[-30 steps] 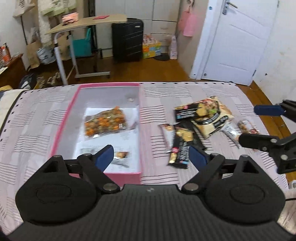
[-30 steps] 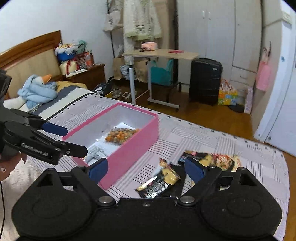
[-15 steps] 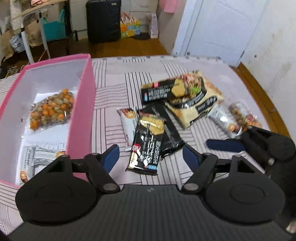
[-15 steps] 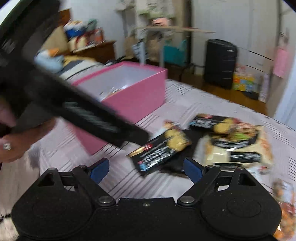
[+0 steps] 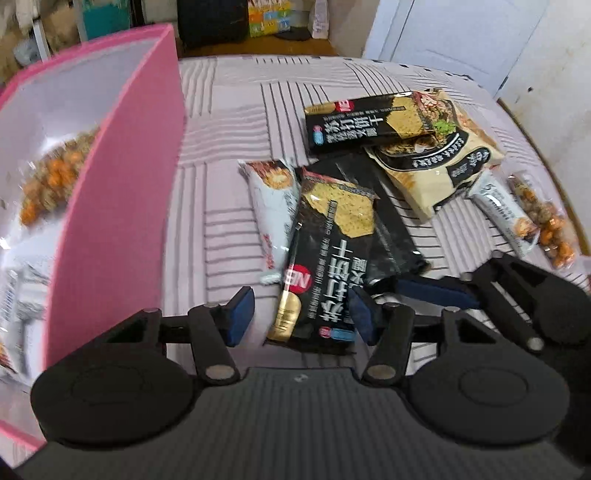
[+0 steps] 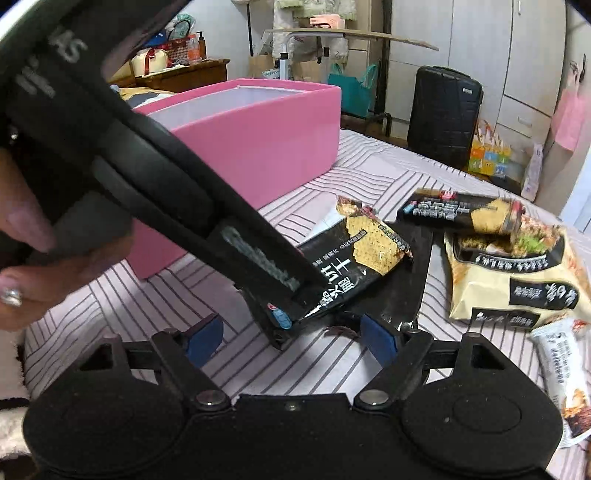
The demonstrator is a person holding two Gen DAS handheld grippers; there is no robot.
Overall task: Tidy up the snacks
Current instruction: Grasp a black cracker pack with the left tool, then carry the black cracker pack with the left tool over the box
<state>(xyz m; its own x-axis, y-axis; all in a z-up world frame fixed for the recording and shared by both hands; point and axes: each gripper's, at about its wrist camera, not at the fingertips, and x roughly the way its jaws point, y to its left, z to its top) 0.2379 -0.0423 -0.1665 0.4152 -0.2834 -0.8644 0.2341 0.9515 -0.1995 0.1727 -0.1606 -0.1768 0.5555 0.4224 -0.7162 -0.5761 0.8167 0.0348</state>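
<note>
A black cracker packet (image 5: pixel 325 266) lies on the striped bedcover, its near end between the open fingers of my left gripper (image 5: pixel 301 319). It also shows in the right wrist view (image 6: pixel 354 258). My right gripper (image 6: pixel 291 338) is open and empty, low over the cover just right of the packet. A pink box (image 5: pixel 122 192) stands at the left and holds a bag of orange nuts (image 5: pixel 51 177). More snacks lie to the right: a second black packet (image 5: pixel 354 125), a beige bag (image 5: pixel 439 162), a white bar (image 5: pixel 273 206), a nut bag (image 5: pixel 543 221).
The bed's far edge meets a wooden floor with a black suitcase (image 6: pixel 443 114) and a white door (image 5: pixel 461 40). A desk (image 6: pixel 354 35) stands beyond the pink box (image 6: pixel 251 140). My left gripper's arm crosses the right wrist view (image 6: pixel 166 192).
My left gripper has dropped and moved right from over the pink box to straddle the black packet's near end. My right gripper has come down close beside it.
</note>
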